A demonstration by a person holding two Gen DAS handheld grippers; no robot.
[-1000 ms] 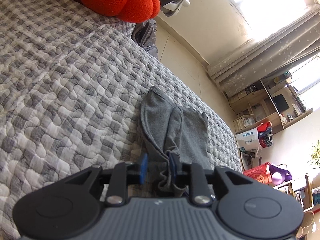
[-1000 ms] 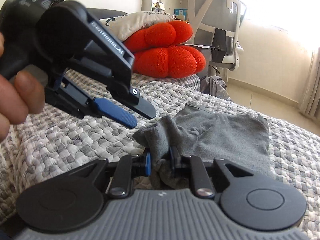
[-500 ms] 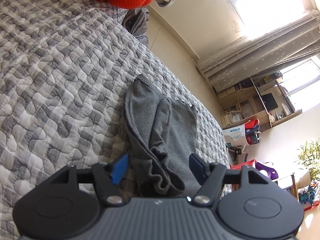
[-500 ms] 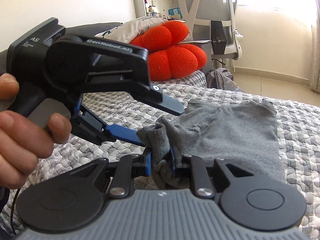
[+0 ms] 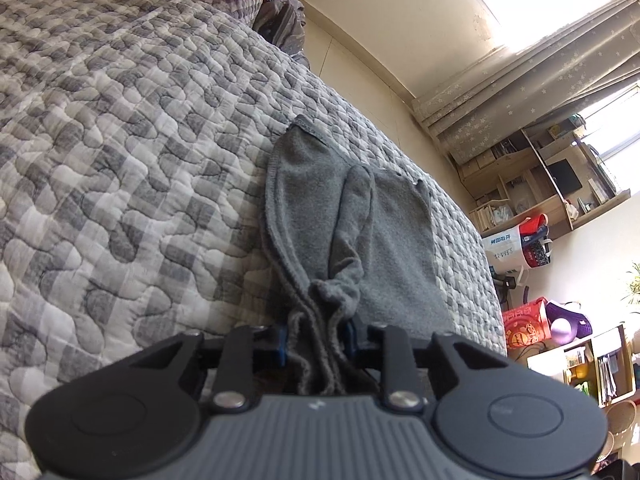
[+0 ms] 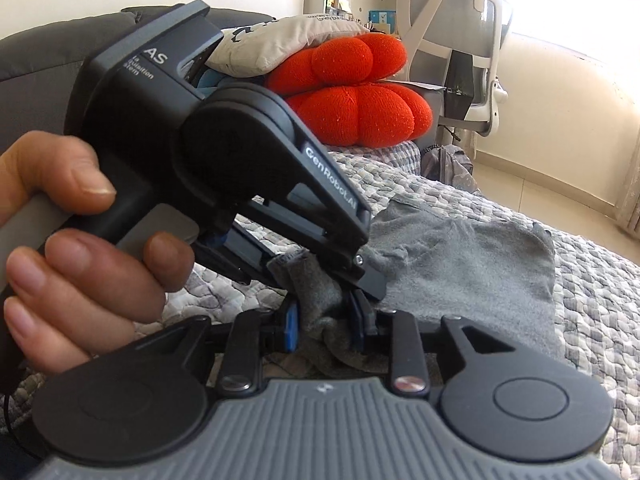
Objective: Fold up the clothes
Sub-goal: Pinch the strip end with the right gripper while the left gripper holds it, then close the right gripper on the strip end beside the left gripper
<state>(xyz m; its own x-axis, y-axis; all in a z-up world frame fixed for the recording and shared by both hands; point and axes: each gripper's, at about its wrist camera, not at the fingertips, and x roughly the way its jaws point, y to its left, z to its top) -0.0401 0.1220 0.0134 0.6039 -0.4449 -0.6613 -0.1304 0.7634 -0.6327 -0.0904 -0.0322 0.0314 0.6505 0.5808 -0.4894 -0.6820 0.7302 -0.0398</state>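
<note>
1. A bedroom: a bed under a grey-and-white quilt (image 5: 120, 128) fills the left of the left wrist view, with curtains and cluttered shelves at the right edge, an orange cushion (image 6: 360, 92) and a white office chair (image 6: 460, 40) toward the top of the right wrist view.
2. The grey garment (image 5: 360, 220) lies on the quilt at centre frame, most of it flat, with a raised ridge down its middle and its near end gathered into a bunch.
3. The left claw (image 5: 316, 344) is narrow, pinching that bunched near edge at the bottom centre of its view.
4. The right claw (image 6: 324, 324) is likewise closed on a wad of the same cloth; the left tool and the hand (image 6: 72, 248) gripping it crowd the left of that frame, just above it.
5. My judgement: folding is at an early stage. Both claws hold one end, close together; no neat fold shows, and the cloth is yet to be spread, doubled over and smoothed.
</note>
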